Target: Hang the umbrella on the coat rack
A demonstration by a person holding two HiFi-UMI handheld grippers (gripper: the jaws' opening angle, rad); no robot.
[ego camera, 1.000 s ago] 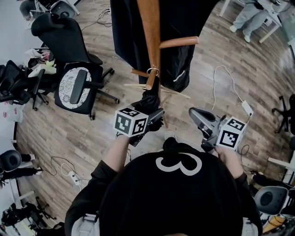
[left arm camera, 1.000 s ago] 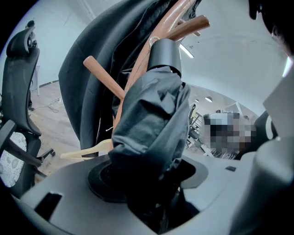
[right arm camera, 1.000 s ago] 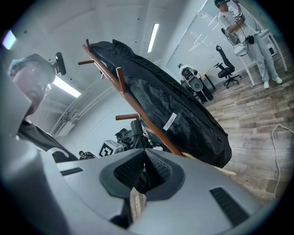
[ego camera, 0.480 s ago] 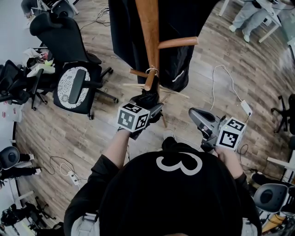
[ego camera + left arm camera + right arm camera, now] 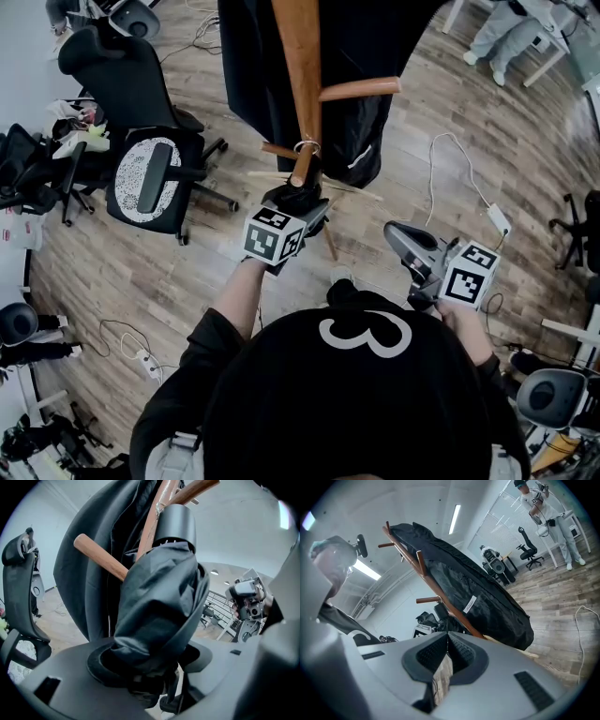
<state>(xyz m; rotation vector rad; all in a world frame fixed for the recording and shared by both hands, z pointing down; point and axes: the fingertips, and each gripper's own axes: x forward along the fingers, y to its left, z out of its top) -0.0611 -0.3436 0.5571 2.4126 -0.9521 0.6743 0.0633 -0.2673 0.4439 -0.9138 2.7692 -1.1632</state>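
Wood floor [image 5: 187, 281] runs all round, with black office chairs [image 5: 150, 173] off to the left. A tall wooden coat rack [image 5: 298, 56] stands right in front of the person, with a black coat [image 5: 248, 75] draped on it. The left gripper [image 5: 300, 214] is squeezed tight on the folded black umbrella [image 5: 154, 606], grabbing it by the soft cloth part. The umbrella stands almost straight up, so its long way runs along the rack's pole. Its round black handle [image 5: 176, 524] is the top end, pointing up and away from the jaws, right by a short peg [image 5: 300, 167] low on the pole. A small ring [image 5: 307, 146] at the handle end seems to be around the tip of that peg, but it is too small to tell if it is fully on. So the peg is just above and ahead of the left jaws, and this is the hand that is close. The right gripper [image 5: 405, 242] is well apart from the rack, by the person's right side, with its jaws pressed together and nothing between them. I think the next job is to get the ring well down the peg toward the pole before the left jaws let go. If the ring is only on the tip, the umbrella could slip off and fall.
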